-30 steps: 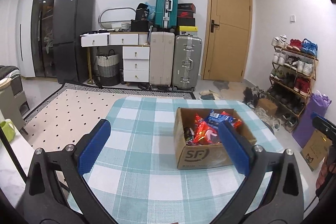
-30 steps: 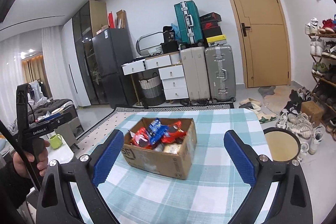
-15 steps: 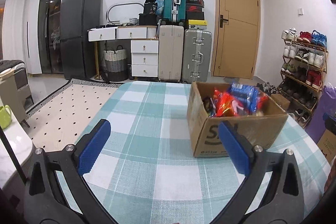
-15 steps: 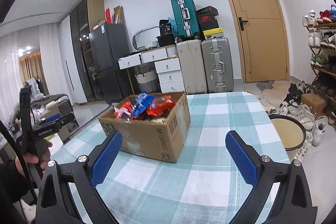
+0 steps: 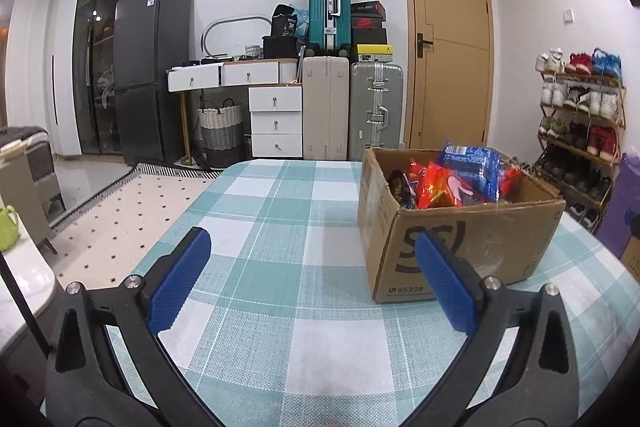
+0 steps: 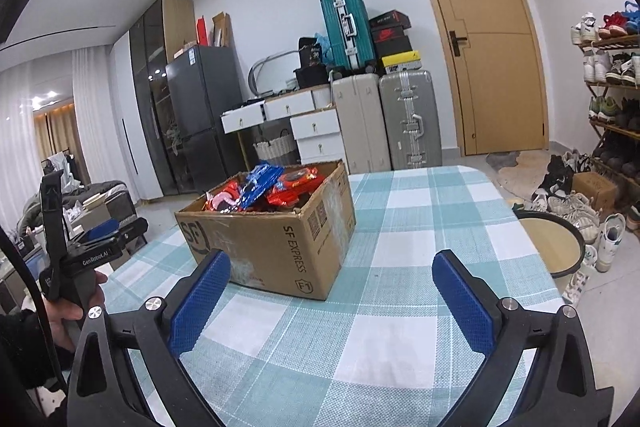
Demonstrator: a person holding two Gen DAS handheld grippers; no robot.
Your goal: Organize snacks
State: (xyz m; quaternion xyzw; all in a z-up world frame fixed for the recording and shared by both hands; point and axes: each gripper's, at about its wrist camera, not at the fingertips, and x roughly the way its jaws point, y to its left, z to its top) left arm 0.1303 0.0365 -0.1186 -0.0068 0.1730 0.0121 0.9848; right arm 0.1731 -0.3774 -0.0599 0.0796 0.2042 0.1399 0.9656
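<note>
1. Left hand-held gripper [image 5: 312, 283] hovers wide apart and empty over a teal checked worktop [image 5: 280, 307].
2. Cardboard box [image 5: 460, 227] of snack packets [image 5: 456, 179] stands ahead, right of centre.

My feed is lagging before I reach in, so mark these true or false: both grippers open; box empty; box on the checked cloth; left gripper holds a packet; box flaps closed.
1. Both the left gripper and the right gripper are open. True.
2. The cardboard box is empty. False: snack packets fill it.
3. The box stands on the checked tablecloth. True.
4. The left gripper holds a packet. False: nothing sits between its fingers.
5. The box is closed. False: its top is open.
</note>
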